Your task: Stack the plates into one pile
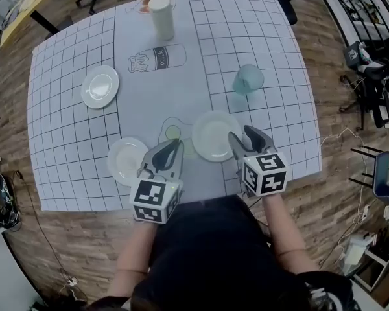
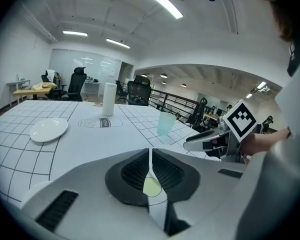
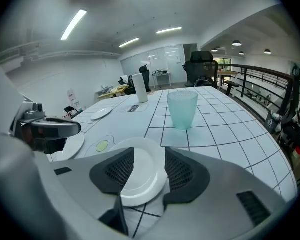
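plate (image 3: 140, 176) seen through gaping right tool (image 3: 149, 169) in right gripper view only, left tool (image 2: 150, 173) closed, empty

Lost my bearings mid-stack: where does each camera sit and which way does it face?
Head view: on the person's head, steeply down at the table; both forearms, left gripper and right gripper show.
Left gripper view: on the left gripper, across the table toward the white cylinder and cup; its shut jaws and the right gripper show.
Right gripper view: on the right gripper, over the middle plate toward the cup; open jaws show.
Shared: all three show the cup.
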